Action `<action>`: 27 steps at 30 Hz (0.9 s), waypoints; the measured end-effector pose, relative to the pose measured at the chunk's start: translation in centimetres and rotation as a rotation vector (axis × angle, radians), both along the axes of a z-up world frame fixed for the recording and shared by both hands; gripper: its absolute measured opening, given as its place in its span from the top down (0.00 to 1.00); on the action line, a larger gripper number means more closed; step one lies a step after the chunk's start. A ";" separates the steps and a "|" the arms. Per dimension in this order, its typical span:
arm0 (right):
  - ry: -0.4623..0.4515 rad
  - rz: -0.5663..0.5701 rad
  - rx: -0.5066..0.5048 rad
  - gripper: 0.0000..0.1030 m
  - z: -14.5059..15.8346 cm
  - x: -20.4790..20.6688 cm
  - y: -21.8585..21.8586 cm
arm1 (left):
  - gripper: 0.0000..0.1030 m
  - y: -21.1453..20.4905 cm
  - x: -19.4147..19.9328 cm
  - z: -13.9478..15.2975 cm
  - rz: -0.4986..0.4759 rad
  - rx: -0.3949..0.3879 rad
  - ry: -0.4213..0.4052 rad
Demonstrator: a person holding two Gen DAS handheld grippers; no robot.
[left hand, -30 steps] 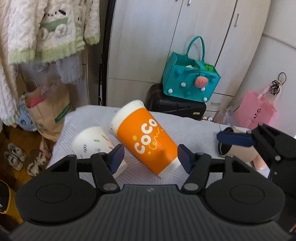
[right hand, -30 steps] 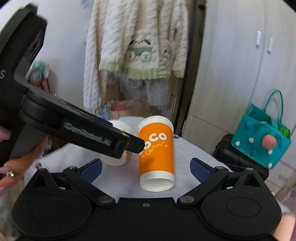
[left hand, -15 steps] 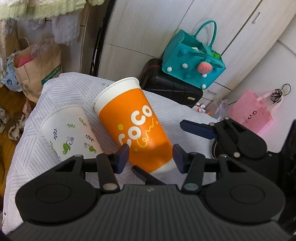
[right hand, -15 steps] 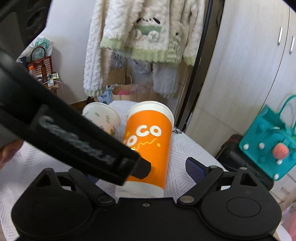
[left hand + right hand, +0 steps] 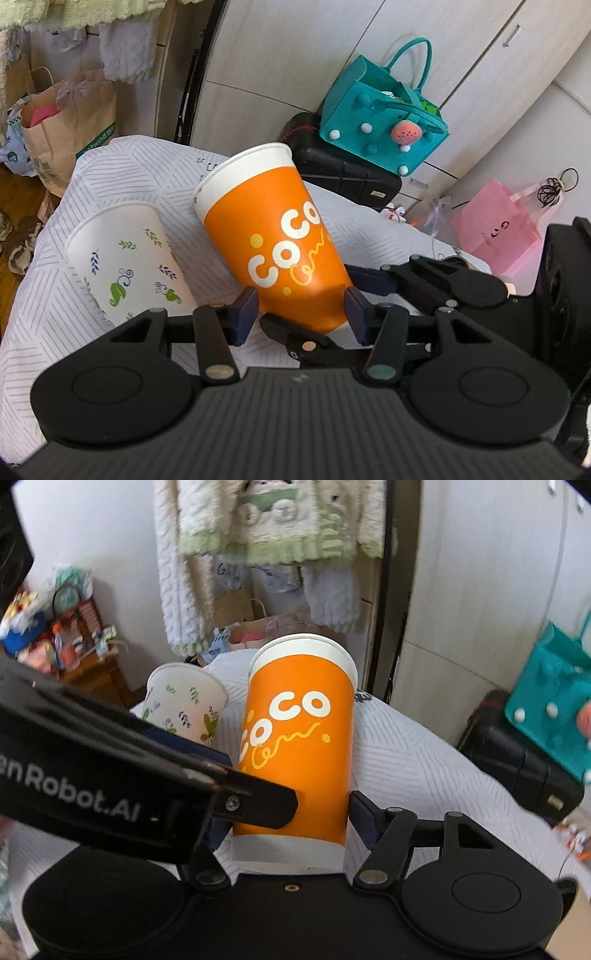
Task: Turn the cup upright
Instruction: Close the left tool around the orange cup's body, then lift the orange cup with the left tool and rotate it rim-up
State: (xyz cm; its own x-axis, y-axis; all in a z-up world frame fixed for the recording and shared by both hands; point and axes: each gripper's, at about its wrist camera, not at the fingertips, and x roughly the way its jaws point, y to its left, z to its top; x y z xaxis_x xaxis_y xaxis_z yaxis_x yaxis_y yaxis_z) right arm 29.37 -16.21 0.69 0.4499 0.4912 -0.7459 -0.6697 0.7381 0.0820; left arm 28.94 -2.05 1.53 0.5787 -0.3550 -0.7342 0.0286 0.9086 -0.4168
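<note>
An orange paper cup [image 5: 273,236] printed "COCO" lies on its side on the table, rim away from me; it also shows in the right wrist view [image 5: 299,753]. My left gripper [image 5: 301,314] has its blue pads on either side of the cup's base end, close against it. My right gripper [image 5: 291,819] straddles the same base end, its fingers [image 5: 364,814] at the cup's sides. The left gripper's body crosses the right view and hides the right gripper's left finger. Whether either grips firmly is unclear.
A white cup with leaf print [image 5: 125,258] lies on its side just left of the orange cup. The table has a striped white cloth [image 5: 48,295]. Beyond it are a black case [image 5: 343,173], a teal bag [image 5: 380,118], a pink bag [image 5: 498,229] and cupboard doors.
Both grippers have moved forward onto the orange cup's base end and their fingers have narrowed around it. The cup has stayed lying on the cloth.
</note>
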 end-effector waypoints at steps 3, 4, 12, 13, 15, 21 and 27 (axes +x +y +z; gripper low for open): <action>0.015 -0.032 0.005 0.31 0.1 -0.8 -0.7 | 0.51 -0.5 -0.6 0.3 -0.004 0.008 -0.016; 0.014 -0.041 0.003 0.31 0.2 -1.1 -0.9 | 0.50 -0.7 -0.9 0.5 -0.005 0.011 -0.024; -0.020 -0.076 0.008 0.31 2.1 -4.7 -3.3 | 0.48 -2.6 -4.5 2.0 -0.053 -0.016 -0.059; -0.017 -0.084 0.014 0.31 2.4 -5.2 -3.7 | 0.48 -2.9 -5.1 2.2 -0.058 -0.019 -0.063; -0.016 -0.100 0.021 0.31 2.9 -6.3 -4.3 | 0.48 -3.6 -6.2 2.5 -0.060 -0.029 -0.076; -0.025 -0.143 0.006 0.31 3.8 -9.8 -6.1 | 0.48 -5.7 -9.4 3.0 -0.118 -0.055 -0.080; 0.010 -0.186 -0.004 0.31 3.9 -13.2 -7.5 | 0.48 -6.7 -12.3 3.0 -0.196 -0.071 -0.037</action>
State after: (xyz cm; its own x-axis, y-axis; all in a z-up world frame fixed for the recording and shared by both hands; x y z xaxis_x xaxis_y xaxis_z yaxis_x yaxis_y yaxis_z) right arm 16.17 -23.70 4.56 0.5253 0.3974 -0.7524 -0.5213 0.8492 0.0846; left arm 16.62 -8.74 4.49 0.5196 -0.5134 -0.6830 0.2186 0.8526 -0.4746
